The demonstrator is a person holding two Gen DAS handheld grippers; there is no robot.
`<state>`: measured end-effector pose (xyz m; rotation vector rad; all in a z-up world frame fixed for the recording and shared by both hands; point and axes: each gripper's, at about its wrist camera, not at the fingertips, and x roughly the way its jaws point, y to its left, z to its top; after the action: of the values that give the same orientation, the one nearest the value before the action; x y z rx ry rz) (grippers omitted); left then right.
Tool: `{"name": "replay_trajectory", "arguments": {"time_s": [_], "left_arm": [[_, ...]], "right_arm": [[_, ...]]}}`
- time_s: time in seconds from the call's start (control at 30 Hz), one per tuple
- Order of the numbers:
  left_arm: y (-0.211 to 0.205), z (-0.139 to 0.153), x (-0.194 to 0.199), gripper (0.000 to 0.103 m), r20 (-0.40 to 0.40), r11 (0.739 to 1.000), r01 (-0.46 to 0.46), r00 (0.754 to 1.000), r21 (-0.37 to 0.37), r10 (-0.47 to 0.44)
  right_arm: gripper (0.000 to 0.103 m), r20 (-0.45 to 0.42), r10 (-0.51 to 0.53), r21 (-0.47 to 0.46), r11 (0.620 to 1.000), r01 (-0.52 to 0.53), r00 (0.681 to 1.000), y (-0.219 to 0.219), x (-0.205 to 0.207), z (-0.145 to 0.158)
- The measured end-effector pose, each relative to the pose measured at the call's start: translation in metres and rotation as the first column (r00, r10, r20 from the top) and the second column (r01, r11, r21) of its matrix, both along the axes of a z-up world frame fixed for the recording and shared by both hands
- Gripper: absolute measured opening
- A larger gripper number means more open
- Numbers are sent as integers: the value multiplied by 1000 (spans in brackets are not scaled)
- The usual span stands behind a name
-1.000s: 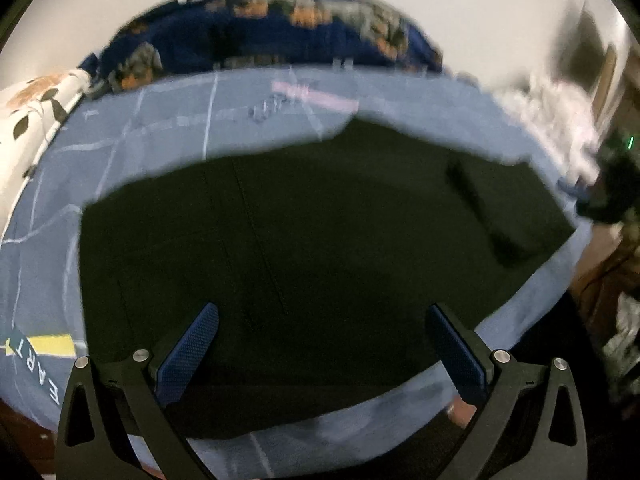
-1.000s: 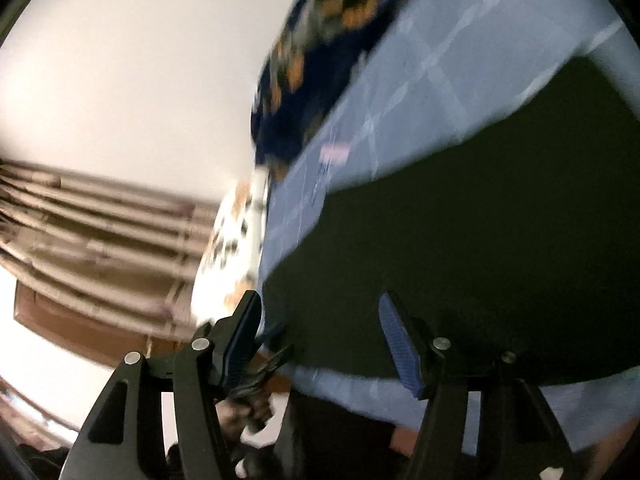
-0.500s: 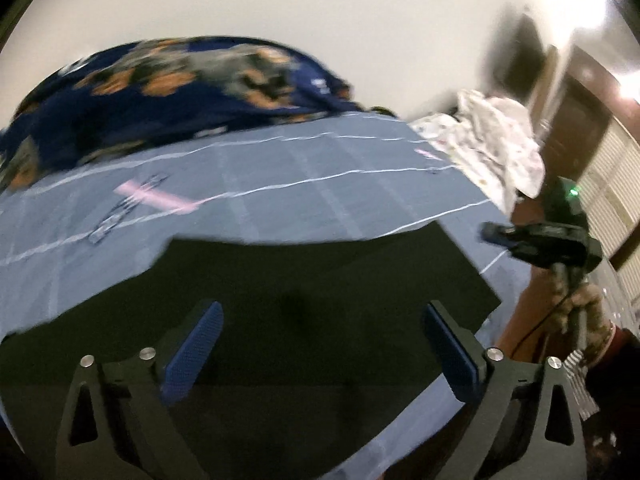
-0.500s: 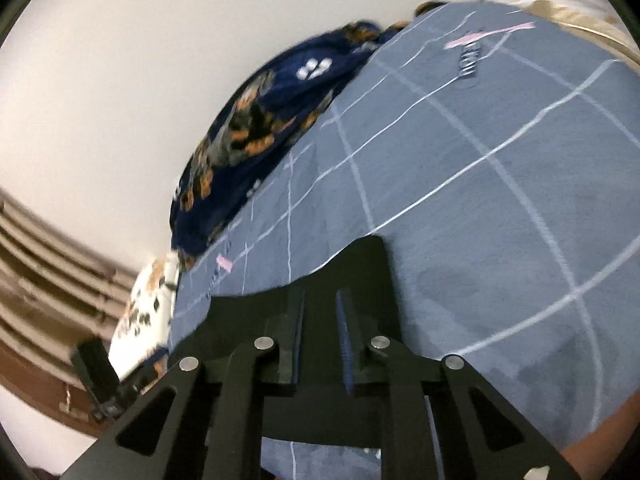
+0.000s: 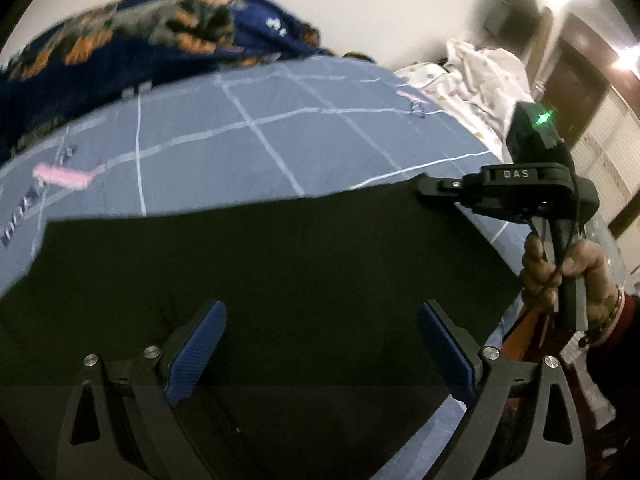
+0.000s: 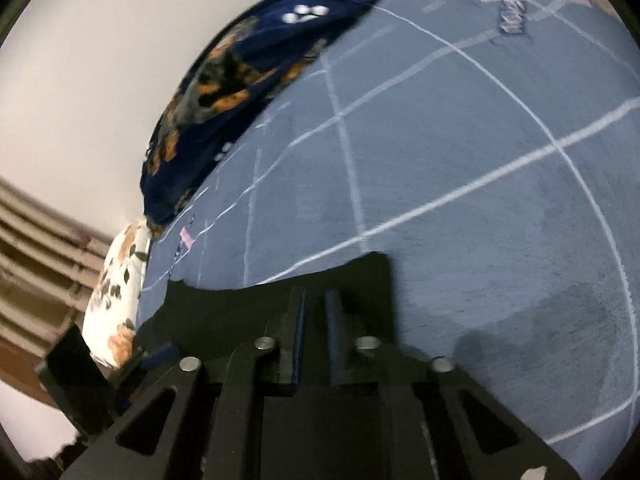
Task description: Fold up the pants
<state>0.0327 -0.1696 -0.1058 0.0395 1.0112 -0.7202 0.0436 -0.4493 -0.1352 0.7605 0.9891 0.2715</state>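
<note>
The black pants lie spread flat on the blue checked bedsheet. My left gripper is open and empty, low over the near part of the pants. My right gripper is shut on the far right corner of the pants. In the left wrist view it grips that corner at the right, with the person's hand on its handle.
A dark blue floral blanket is bunched along the far edge of the bed by the wall. A white patterned cloth lies at the far right. A floral pillow sits at the bed's left end.
My right gripper has swung from the left end of the pants to the far right corner and shut on it. My left gripper turned right and stayed open.
</note>
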Motion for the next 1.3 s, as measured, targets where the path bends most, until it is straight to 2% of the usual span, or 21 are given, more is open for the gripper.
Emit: {"name": "replay_trajectory", "arguments": {"time_s": [0.1, 0.2, 0.4, 0.53, 0.6, 0.63, 0.7, 0.8, 0.9, 0.93, 1.2, 1.3], "left_arm": [[0, -4, -3, 95, 2, 1000, -9, 1000, -10, 9], [-6, -5, -8, 95, 25, 1000, 5, 1000, 28, -5], [-9, -7, -14, 96, 59, 998, 16, 998, 66, -20], [-12, -7, -13, 96, 58, 997, 12, 998, 75, -16], [-13, -7, -13, 96, 54, 996, 12, 998, 85, -16], [-13, -7, -11, 96, 52, 996, 12, 999, 87, -16], [-12, -7, -11, 96, 48, 997, 9, 999, 80, -13], [-12, -7, -11, 96, 50, 997, 4, 999, 76, -8], [-16, -8, -13, 97, 62, 995, 8, 998, 98, -14], [-17, -9, -13, 97, 66, 994, 10, 998, 105, -17], [-17, -10, -13, 98, 68, 994, 10, 998, 112, -18], [-17, -10, -13, 98, 73, 993, 15, 997, 116, -23]], "right_arm": [[0, 2, -22, 69, 997, 22, 1000, -10, 0, -8], [0, -2, -40, 135, 990, 40, 999, -16, 1, -14], [0, -41, -110, 320, 940, 118, 993, -38, -1, -33], [0, -52, -141, 370, 917, 151, 989, -44, -5, -35], [1, -17, -121, 368, 922, 119, 992, -43, -13, -28], [10, 5, -102, 374, 923, 93, 995, -44, -19, -27], [10, 52, -38, 385, 923, 15, 998, -41, -32, -24], [10, 93, 70, 341, 935, -98, 993, -32, -57, -22], [9, 99, 122, 290, 946, -146, 988, -25, -74, -22], [0, 96, 137, 262, 952, -157, 986, -24, -80, -23], [0, 172, 134, 110, 982, -155, 976, -29, -113, -20], [0, 191, 110, 95, 987, -130, 975, -31, -119, -20]]}}
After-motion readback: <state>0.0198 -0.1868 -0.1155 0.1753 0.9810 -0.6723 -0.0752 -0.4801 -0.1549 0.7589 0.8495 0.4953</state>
